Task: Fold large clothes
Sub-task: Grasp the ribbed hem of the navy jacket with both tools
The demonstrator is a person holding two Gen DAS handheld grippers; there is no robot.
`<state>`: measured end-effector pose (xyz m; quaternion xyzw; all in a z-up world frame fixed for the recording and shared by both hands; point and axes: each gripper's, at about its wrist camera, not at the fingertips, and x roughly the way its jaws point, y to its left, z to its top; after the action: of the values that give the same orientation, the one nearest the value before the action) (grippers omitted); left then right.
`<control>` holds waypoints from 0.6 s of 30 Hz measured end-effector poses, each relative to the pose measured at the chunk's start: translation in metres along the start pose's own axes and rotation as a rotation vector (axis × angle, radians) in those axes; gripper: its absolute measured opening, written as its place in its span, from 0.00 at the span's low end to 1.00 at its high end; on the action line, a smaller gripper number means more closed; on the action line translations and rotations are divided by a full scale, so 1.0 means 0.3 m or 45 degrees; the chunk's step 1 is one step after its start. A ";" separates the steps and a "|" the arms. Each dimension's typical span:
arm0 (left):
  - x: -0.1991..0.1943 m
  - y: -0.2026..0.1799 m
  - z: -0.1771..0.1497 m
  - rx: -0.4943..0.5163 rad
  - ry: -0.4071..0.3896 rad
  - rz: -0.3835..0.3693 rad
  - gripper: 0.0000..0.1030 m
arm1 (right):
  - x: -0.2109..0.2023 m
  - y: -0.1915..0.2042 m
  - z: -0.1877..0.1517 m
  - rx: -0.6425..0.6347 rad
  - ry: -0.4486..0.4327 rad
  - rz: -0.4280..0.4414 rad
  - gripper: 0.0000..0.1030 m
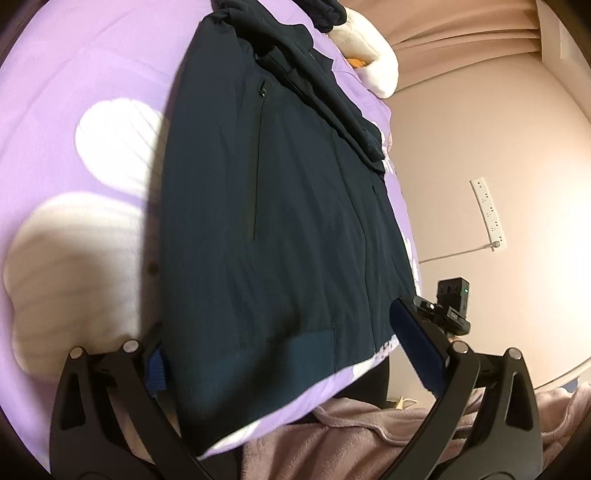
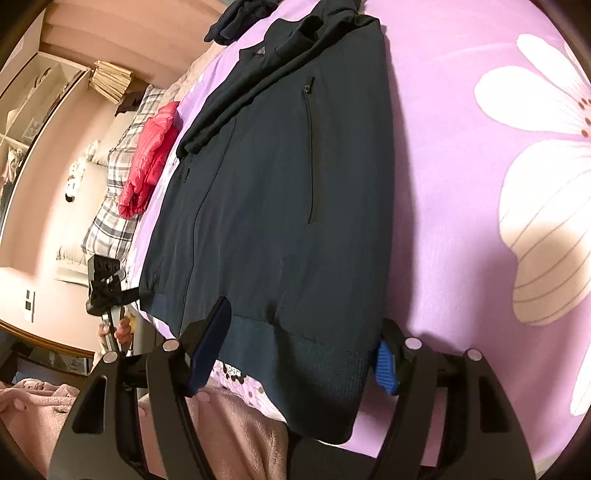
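A dark navy zip jacket [image 1: 266,229] lies flat on a purple flowered bedspread [image 1: 74,66], its sleeves folded across the chest. It also shows in the right wrist view [image 2: 266,192]. My left gripper [image 1: 284,350] is open, with its blue-padded fingers [image 1: 417,350] on either side of the jacket's ribbed hem. My right gripper [image 2: 299,347] is open too, and its fingers [image 2: 210,343] straddle the hem [image 2: 303,354] at the other corner. Neither holds the cloth. The right gripper shows in the left wrist view [image 1: 450,310], and the left gripper shows in the right wrist view [image 2: 107,288].
A pink fleece blanket [image 1: 369,435] hangs at the bed's near edge. A red puffer jacket [image 2: 151,155] and a checked pillow [image 2: 114,192] lie at the bed's left side. More dark clothes [image 2: 236,18] sit at the far end. A white plush [image 1: 373,62] lies by the wall.
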<state>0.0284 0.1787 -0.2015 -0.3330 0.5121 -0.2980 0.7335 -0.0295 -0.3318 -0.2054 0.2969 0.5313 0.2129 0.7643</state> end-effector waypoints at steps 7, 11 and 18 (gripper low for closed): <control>0.024 -0.020 -0.015 0.000 0.014 -0.019 0.98 | 0.063 0.027 0.051 -0.015 -0.008 0.033 0.68; 0.049 -0.036 -0.007 0.010 0.028 -0.016 0.98 | 0.092 0.046 0.074 -0.042 -0.003 0.045 0.68; 0.042 -0.035 -0.024 -0.022 0.014 -0.056 0.98 | 0.062 0.035 0.033 -0.055 0.017 0.048 0.68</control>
<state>0.0244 0.1614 -0.2019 -0.3489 0.5113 -0.3113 0.7211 -0.0139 -0.3143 -0.2086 0.2890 0.5259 0.2408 0.7629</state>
